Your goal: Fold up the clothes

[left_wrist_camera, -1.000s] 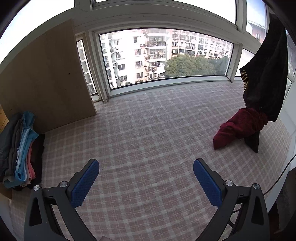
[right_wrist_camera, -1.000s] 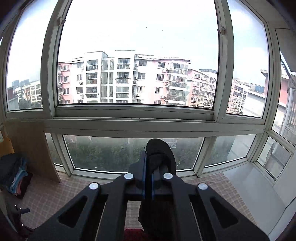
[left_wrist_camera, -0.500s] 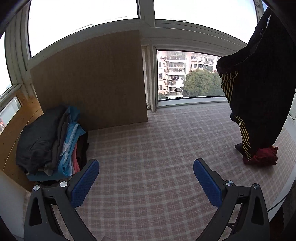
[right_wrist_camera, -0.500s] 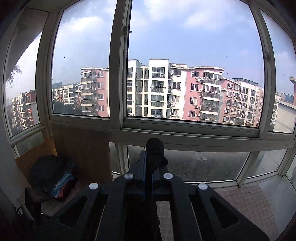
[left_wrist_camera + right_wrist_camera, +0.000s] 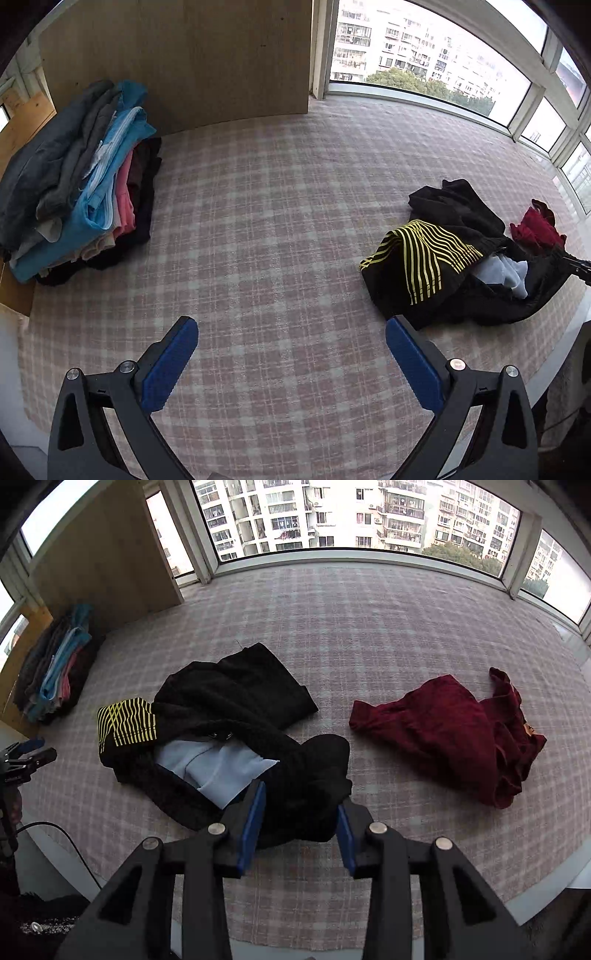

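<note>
A black garment with yellow stripes [image 5: 240, 701] and a pale lining lies crumpled on the checked cover [image 5: 369, 627]. My right gripper [image 5: 300, 797] hangs low over its near end. Its jaws are opening, with a fold of the black cloth between the blue pads, which do not look pressed on it. The left wrist view shows the same black garment [image 5: 454, 236] at the right. My left gripper [image 5: 290, 328] stands wide open over bare checked cover, holding nothing. A dark red garment [image 5: 454, 731] lies bunched to the right of the black one.
A stack of folded clothes [image 5: 81, 177] sits at the far left against a wooden board [image 5: 184, 55]. Windows curve around the back. The cover's front edge runs close under both grippers. A black cable [image 5: 55, 827] hangs at the left.
My right gripper dropped from window height to the cover, and the black garment that hung from its shut jaws now lies down with the jaws parted. My left gripper swung left and lower.
</note>
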Action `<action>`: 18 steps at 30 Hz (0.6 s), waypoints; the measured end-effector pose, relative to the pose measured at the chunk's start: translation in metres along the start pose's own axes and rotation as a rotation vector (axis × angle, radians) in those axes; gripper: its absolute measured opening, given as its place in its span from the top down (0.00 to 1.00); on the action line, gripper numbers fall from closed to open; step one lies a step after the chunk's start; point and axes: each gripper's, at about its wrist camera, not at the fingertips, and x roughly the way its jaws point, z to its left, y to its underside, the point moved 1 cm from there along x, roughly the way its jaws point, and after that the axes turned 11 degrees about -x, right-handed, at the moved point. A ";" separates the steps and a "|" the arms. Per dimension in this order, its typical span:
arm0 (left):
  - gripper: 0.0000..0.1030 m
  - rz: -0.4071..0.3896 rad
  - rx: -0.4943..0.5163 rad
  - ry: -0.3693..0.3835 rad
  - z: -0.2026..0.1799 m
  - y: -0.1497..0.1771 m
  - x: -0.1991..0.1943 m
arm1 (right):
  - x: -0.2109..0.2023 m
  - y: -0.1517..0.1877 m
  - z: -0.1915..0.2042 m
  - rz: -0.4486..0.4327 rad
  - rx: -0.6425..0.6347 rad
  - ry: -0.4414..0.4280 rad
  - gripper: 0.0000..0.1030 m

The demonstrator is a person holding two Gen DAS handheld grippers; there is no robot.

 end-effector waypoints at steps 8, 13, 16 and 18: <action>0.01 0.070 0.186 -0.086 -0.085 0.023 0.063 | -0.020 0.004 -0.023 0.015 -0.029 -0.001 0.60; 0.06 0.046 0.177 -0.122 -0.096 0.015 0.074 | 0.006 -0.002 -0.021 0.029 -0.083 -0.030 0.52; 0.33 0.059 0.174 -0.083 -0.102 0.012 0.077 | 0.045 -0.005 -0.017 0.090 -0.136 -0.008 0.51; 0.42 0.089 0.177 -0.071 -0.103 0.010 0.080 | 0.071 -0.005 -0.020 0.138 -0.150 0.010 0.51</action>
